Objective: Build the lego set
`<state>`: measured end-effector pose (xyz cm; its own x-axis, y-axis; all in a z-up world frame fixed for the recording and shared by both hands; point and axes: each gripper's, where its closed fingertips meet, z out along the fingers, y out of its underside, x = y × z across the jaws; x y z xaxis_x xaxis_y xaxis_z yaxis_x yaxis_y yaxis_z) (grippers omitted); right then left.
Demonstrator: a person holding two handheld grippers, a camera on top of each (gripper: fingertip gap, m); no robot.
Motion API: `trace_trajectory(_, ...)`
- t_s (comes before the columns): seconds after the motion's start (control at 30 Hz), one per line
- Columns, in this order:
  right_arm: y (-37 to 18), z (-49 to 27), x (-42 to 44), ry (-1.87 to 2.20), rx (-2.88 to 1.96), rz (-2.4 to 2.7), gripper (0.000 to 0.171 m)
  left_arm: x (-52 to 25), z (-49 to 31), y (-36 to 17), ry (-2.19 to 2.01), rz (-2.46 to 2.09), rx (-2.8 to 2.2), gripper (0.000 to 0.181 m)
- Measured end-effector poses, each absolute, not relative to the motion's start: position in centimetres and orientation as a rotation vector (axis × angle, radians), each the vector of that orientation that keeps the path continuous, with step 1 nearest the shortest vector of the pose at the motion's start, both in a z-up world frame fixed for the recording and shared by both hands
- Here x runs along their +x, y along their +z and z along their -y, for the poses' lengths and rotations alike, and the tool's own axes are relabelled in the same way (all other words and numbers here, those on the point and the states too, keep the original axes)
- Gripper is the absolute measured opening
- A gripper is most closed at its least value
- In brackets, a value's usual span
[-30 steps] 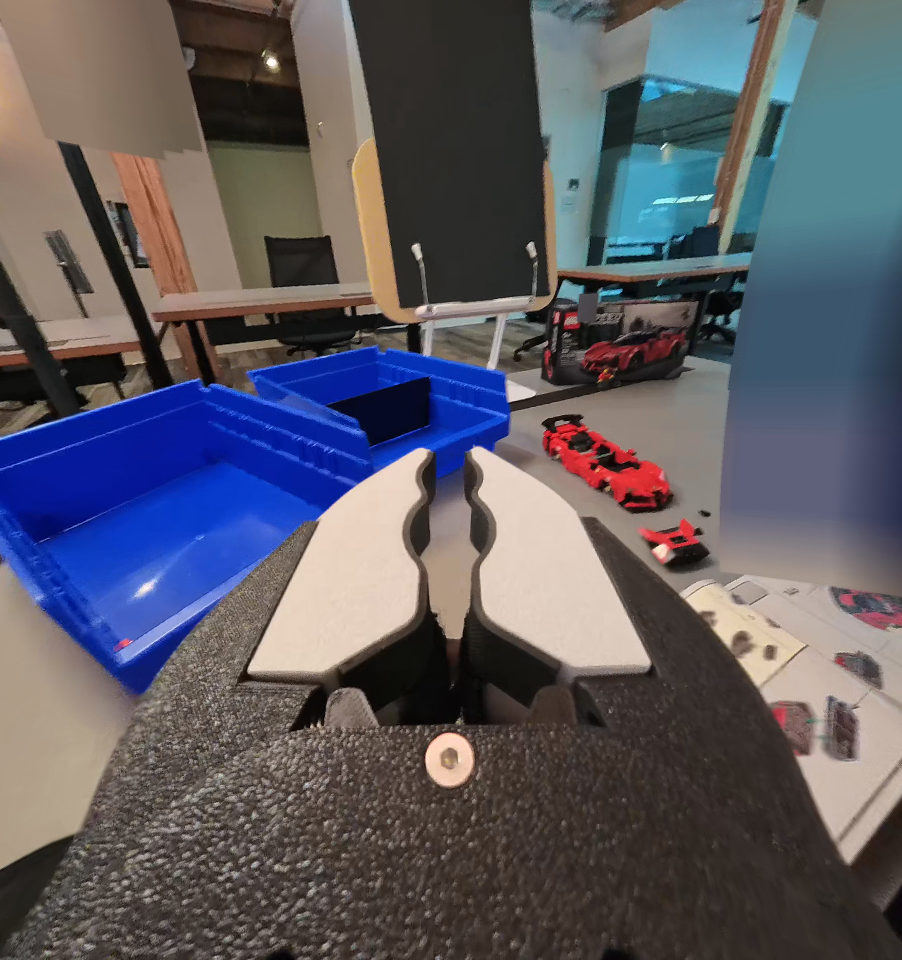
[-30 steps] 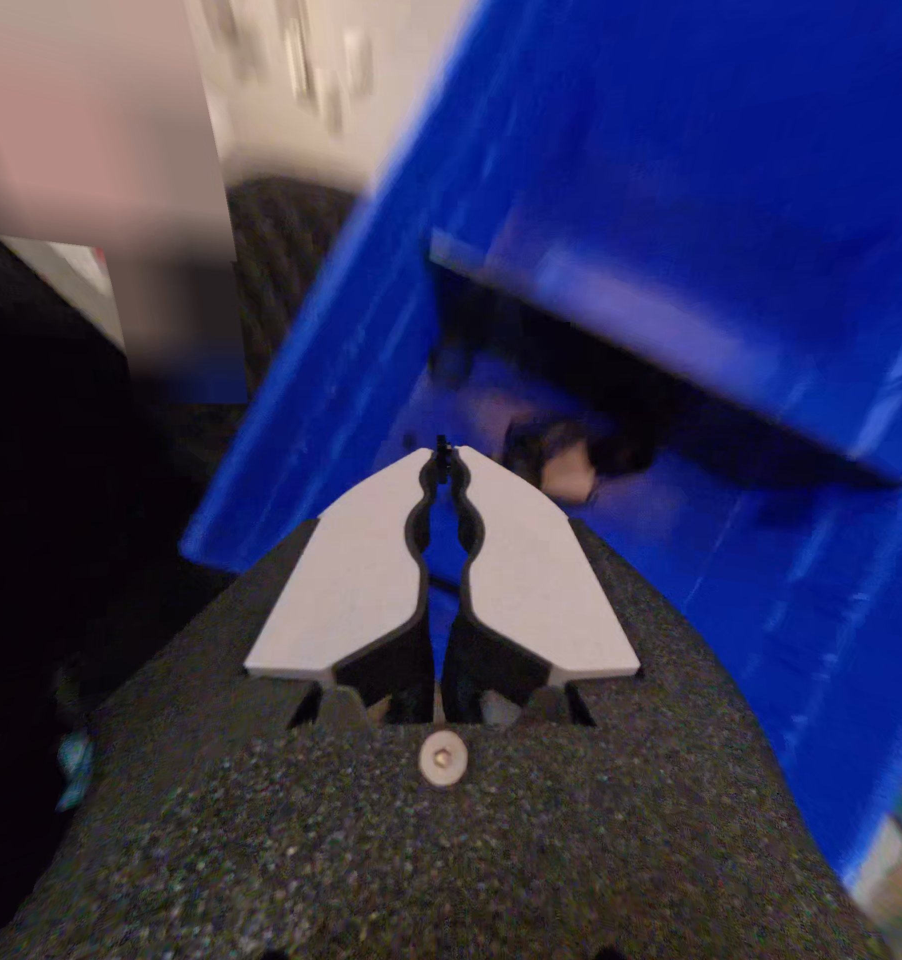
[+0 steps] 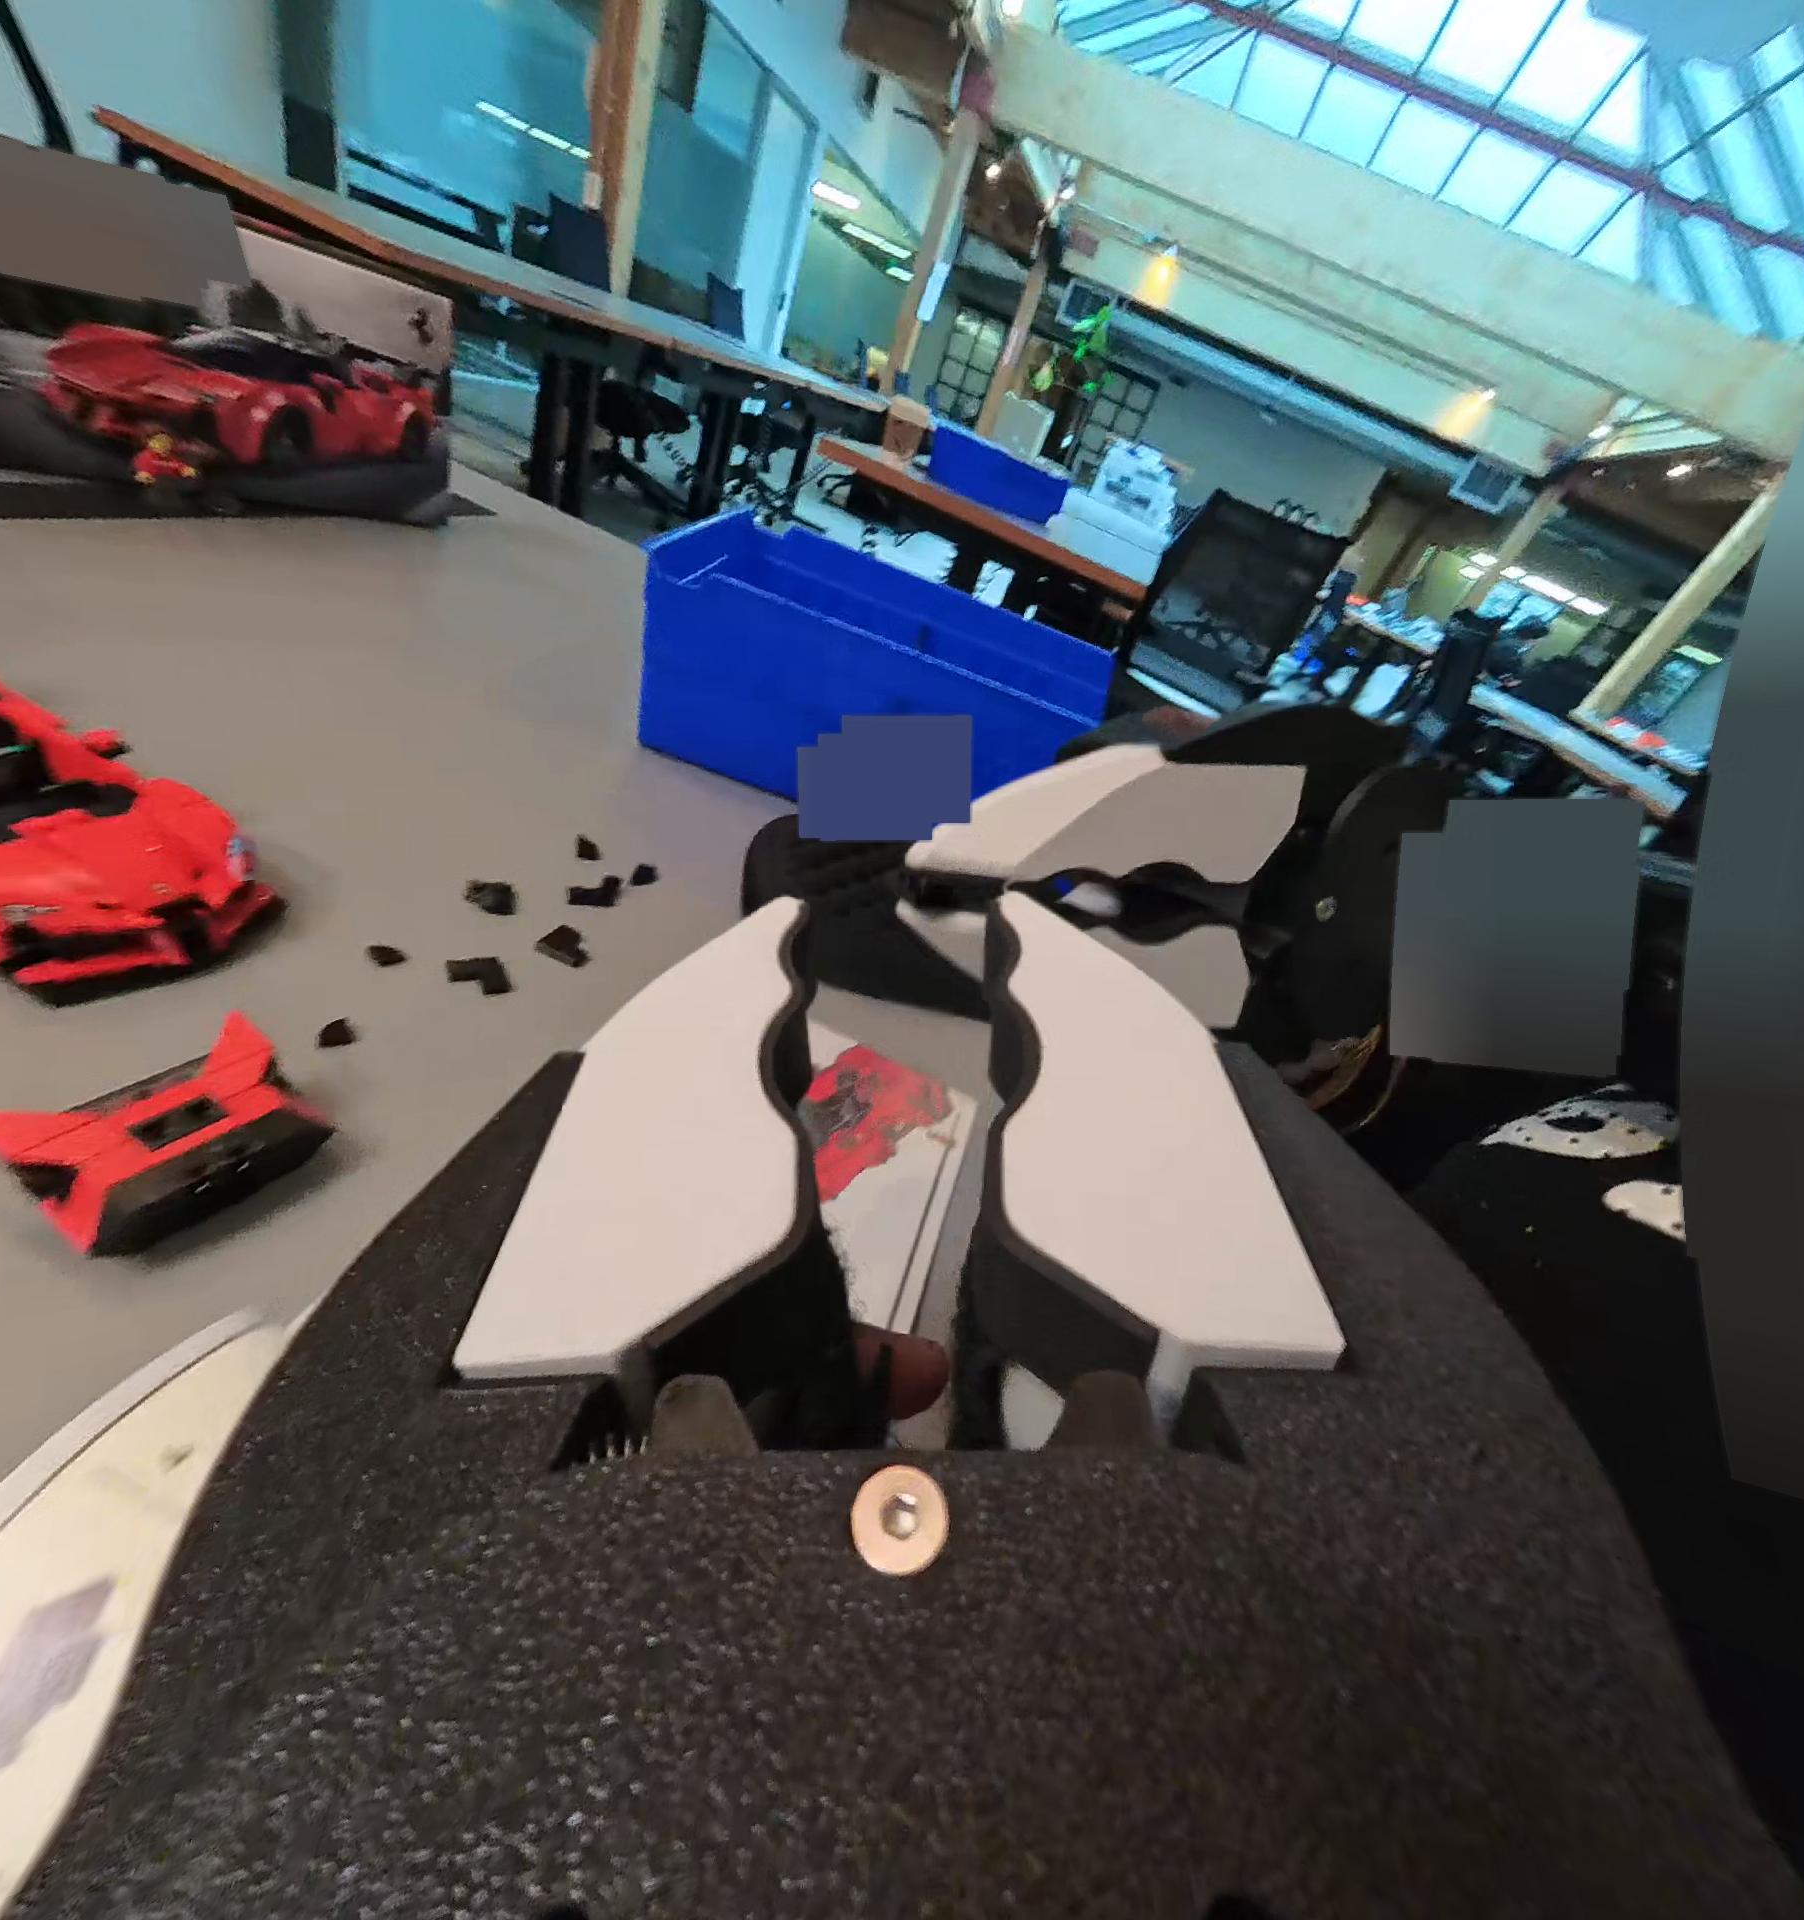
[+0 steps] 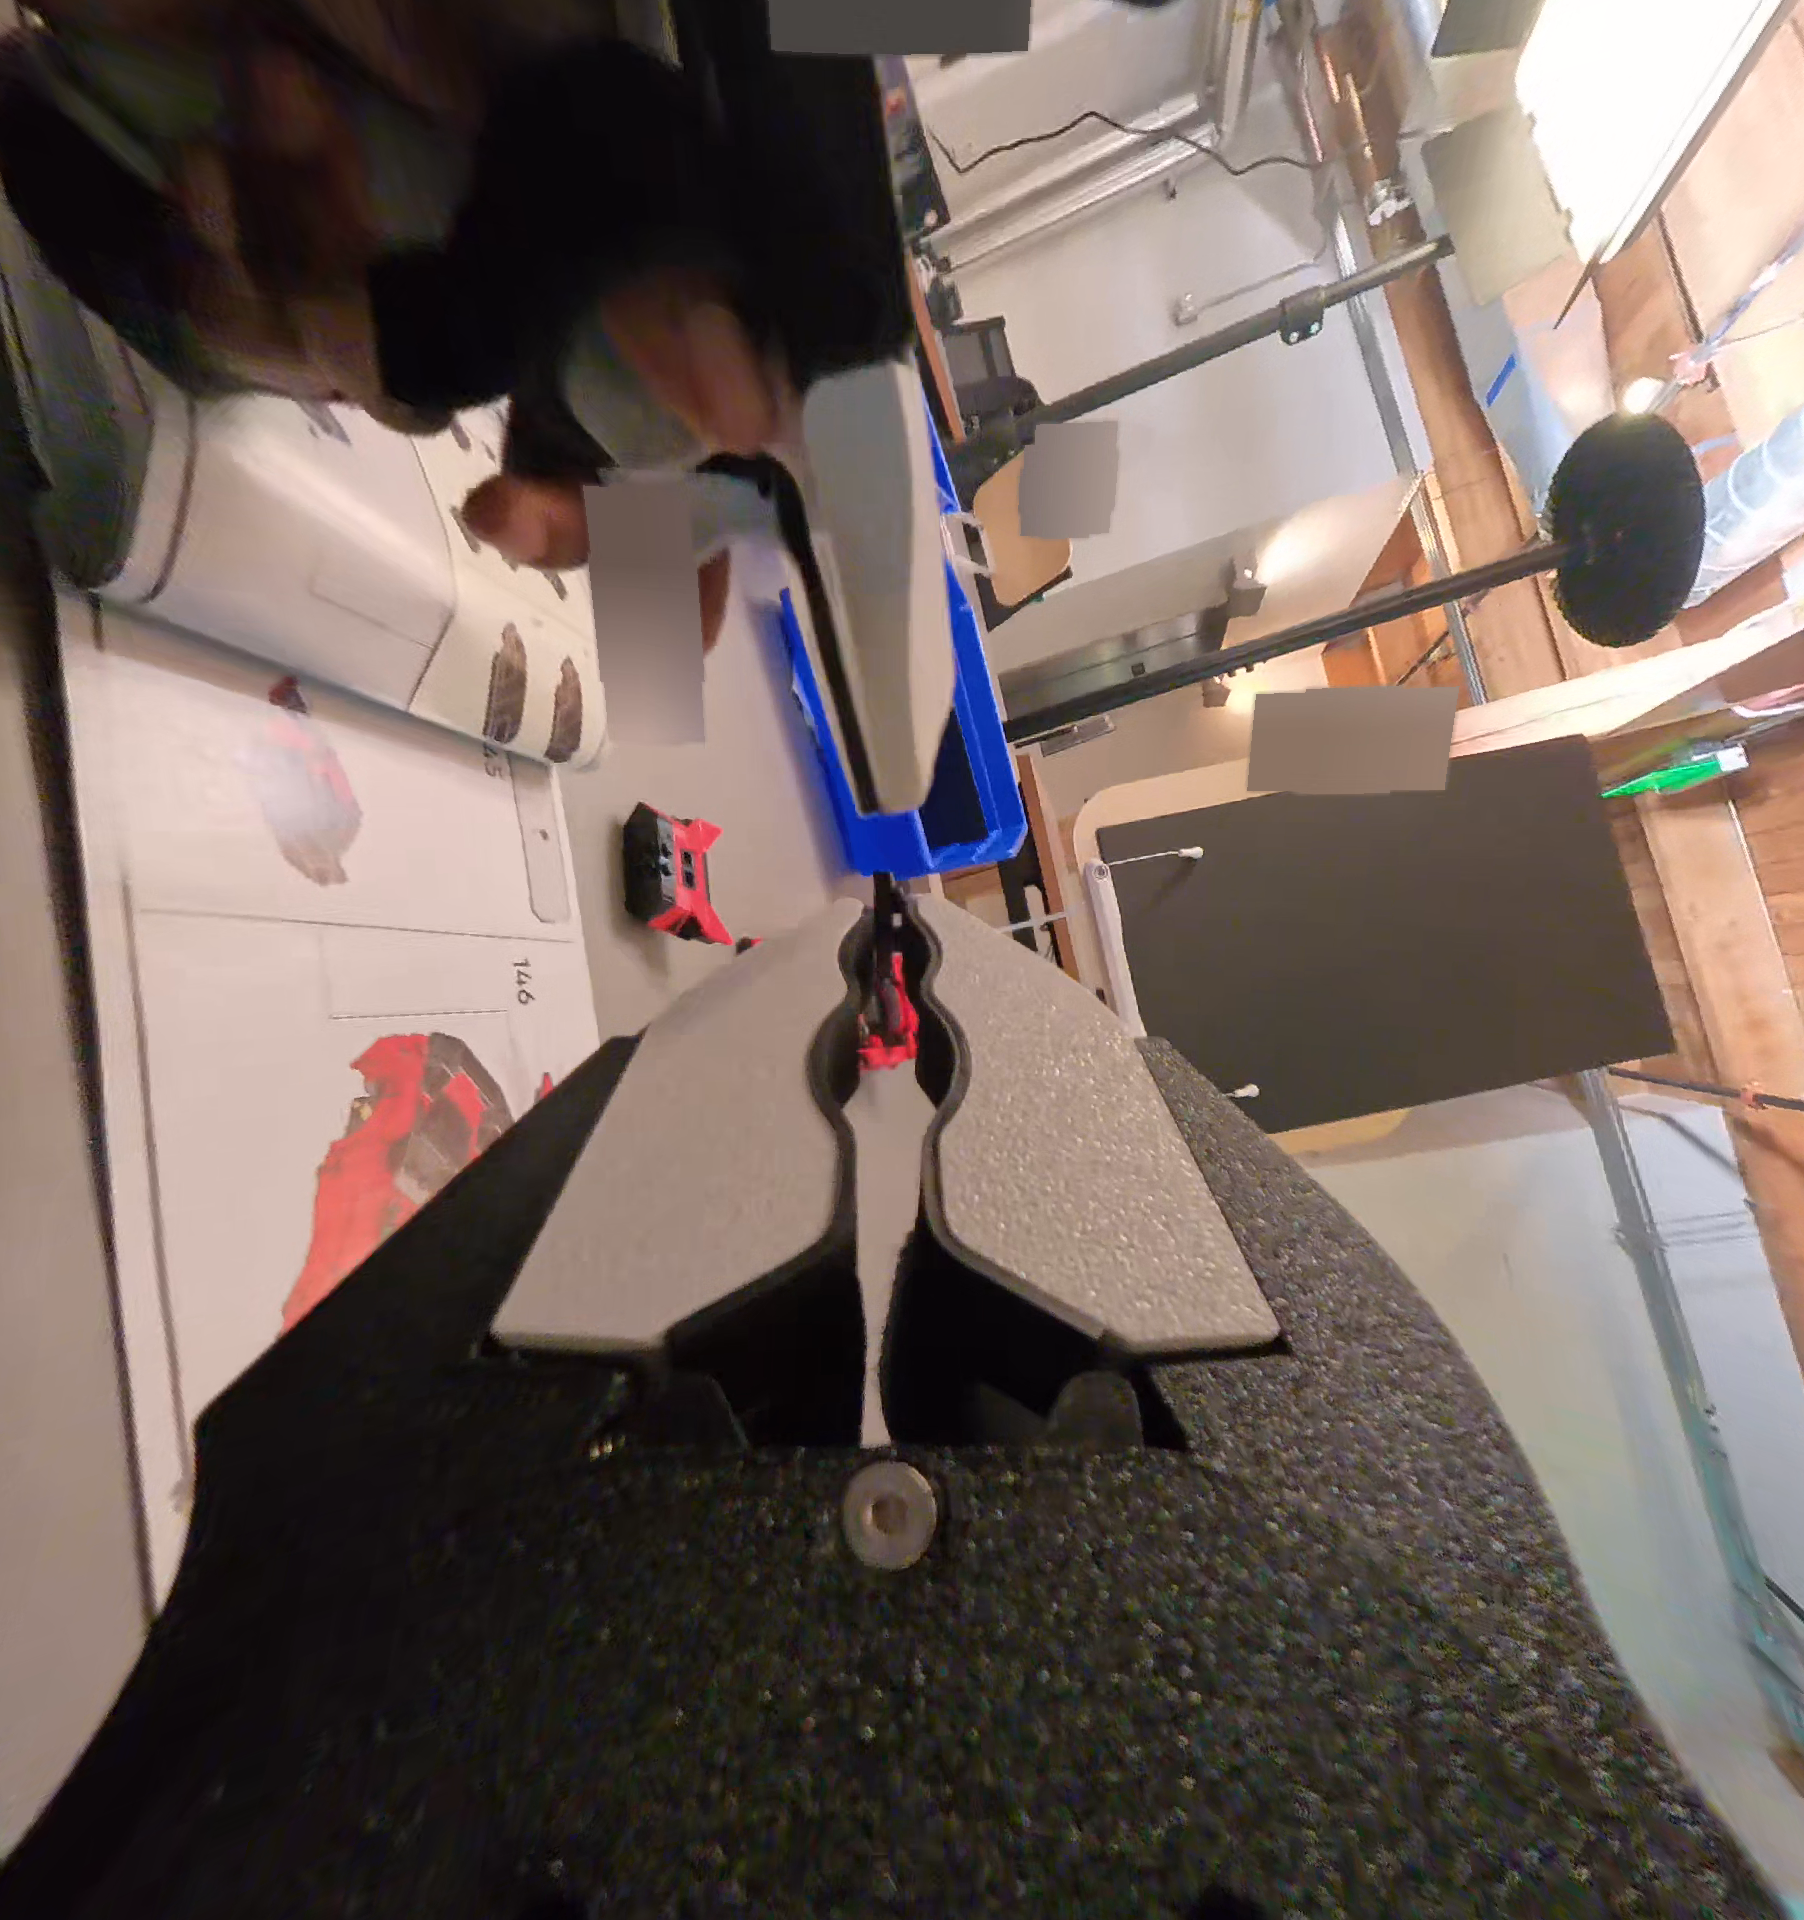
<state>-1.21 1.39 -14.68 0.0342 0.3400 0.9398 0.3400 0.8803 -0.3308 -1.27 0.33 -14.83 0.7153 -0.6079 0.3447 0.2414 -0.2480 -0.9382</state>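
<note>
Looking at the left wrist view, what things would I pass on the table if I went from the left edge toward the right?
Red lego car → small red and black rear section → scattered black pieces → blue bin → the other gripper, farther off on the right.

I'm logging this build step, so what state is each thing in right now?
left gripper: open, empty
right gripper: shut on a small black piece
red car: partly built, on the table
rear section: separate, beside the car
loose black pieces: scattered
instruction booklet: lying open
</note>
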Motion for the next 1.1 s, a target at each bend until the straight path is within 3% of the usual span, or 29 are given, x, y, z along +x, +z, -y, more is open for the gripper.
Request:
trace_trajectory(0.53,-12.7,0.2,-0.5,0.214,-0.482,1.501,0.005,1.1,0.2,-13.4,-0.984,-0.456,-1.558,0.009)
trace_trajectory(0.63,-11.7,0.9,-0.3,0.557,-0.558,1.488,0.01,1.0,1.1,-12.4,-1.057,-0.496,-1.472,0.008)
trace_trajectory(0.83,-9.0,1.8,1.3,1.691,-0.848,1.501,0.023,0.4,3.0,-11.2,-1.147,-0.621,-1.34,0.008)
trace_trajectory(1.0,-11.4,3.2,0.2,1.6,-0.895,1.774,0.026,0.7,3.4,-11.5,-1.137,-0.695,-1.349,0.008)
trace_trajectory(1.1,-12.0,3.6,-0.2,1.59,-0.896,1.832,0.016,0.9,3.5,-11.7,-1.152,-0.716,-1.351,0.008)
